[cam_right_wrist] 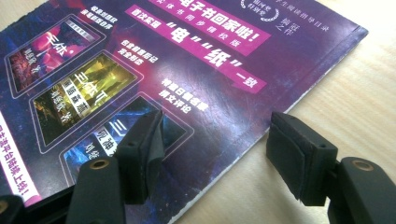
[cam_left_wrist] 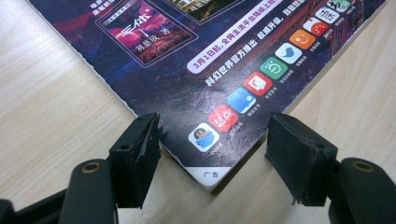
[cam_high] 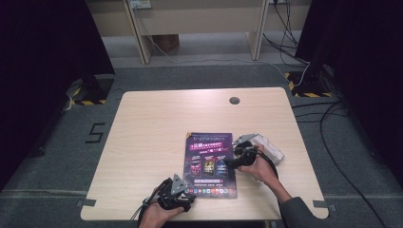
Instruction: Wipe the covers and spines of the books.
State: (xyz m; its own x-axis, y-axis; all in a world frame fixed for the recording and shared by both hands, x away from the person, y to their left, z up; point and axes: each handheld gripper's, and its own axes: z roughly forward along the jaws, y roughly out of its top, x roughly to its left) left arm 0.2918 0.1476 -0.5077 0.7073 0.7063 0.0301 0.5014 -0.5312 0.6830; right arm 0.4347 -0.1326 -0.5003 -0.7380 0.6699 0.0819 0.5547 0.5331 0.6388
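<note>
1. Magazine: a purple-covered magazine, closed and lying flat on the wooden table, toward the near right of its top. Beside its far right corner we see a pale packet-like item, which we cannot identify.
2. Progress: we judge the work barely begun. The cover is still shut and no edge is lifted; gripping, opening or moving the magazine all appear to remain.
3. Left gripper: held low at the magazine's near left corner. The jaws stand apart, one on either side of that corner, with the pads not pressing on it.
4. Right gripper: set over the magazine's right edge about midway along, one jaw above the cover and one above bare table. The jaws are spread and hold nothing.
5. Hands: in the high view, both come in from the near edge, the left gripper close to the table's front, the right gripper reached further forward.
</note>
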